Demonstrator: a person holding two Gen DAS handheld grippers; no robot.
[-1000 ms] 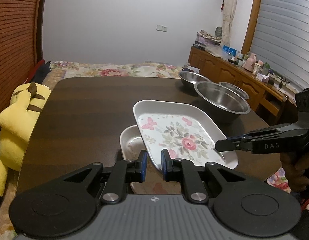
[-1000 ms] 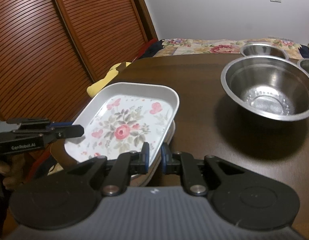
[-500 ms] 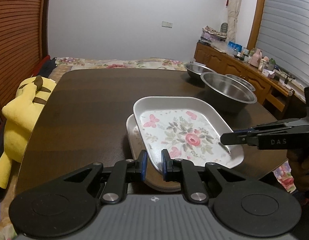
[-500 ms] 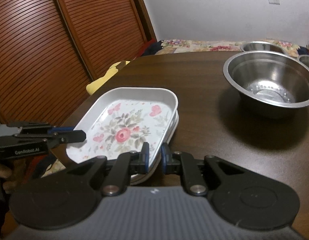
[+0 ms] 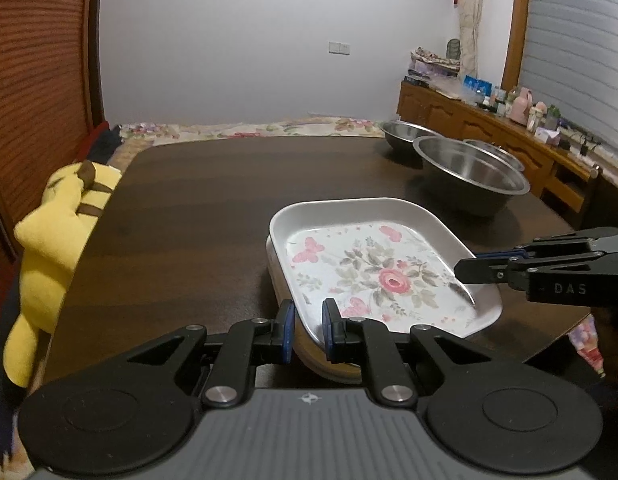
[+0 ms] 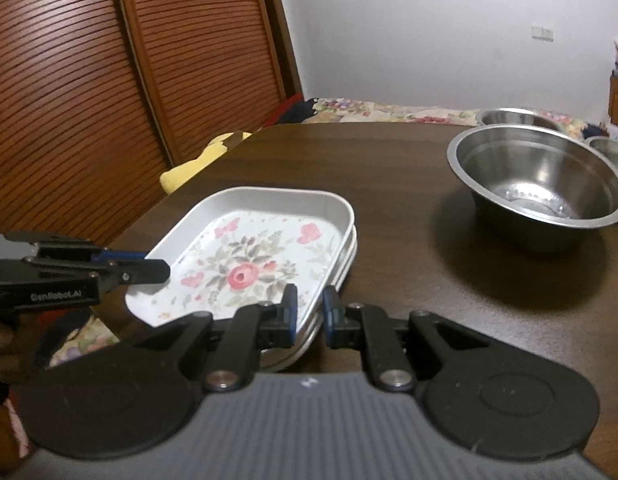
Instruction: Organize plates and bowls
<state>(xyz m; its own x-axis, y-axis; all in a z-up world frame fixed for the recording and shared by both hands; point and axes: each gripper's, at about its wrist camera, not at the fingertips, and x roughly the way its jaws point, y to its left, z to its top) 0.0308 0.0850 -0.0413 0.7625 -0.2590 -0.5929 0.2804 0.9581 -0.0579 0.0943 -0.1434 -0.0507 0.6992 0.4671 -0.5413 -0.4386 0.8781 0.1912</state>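
A white rectangular plate with a rose print [image 5: 373, 276] [image 6: 249, 268] lies nested on a matching lower plate [image 5: 275, 276] [image 6: 349, 258] near the front edge of the dark wooden table [image 5: 197, 208]. My left gripper [image 5: 307, 320] [image 6: 161, 272] is shut on the near-left rim of the floral plate. My right gripper [image 6: 309, 308] [image 5: 465, 270] is shut on its right rim. A large steel bowl [image 5: 469, 168] [image 6: 537, 176] stands behind to the right. Two smaller steel bowls [image 5: 405, 134] [image 6: 513, 116] sit beyond it.
A yellow plush toy [image 5: 57, 232] leans at the table's left edge. Brown louvred doors [image 6: 109, 80] line the left wall. A wooden sideboard [image 5: 489, 136] crowded with bottles stands on the right. A floral bedspread [image 5: 249, 130] lies past the far edge.
The floral plate has come down from a raised, tilted hold and now sits squarely over the lower plate. Both grippers have kept their hold on its rims.
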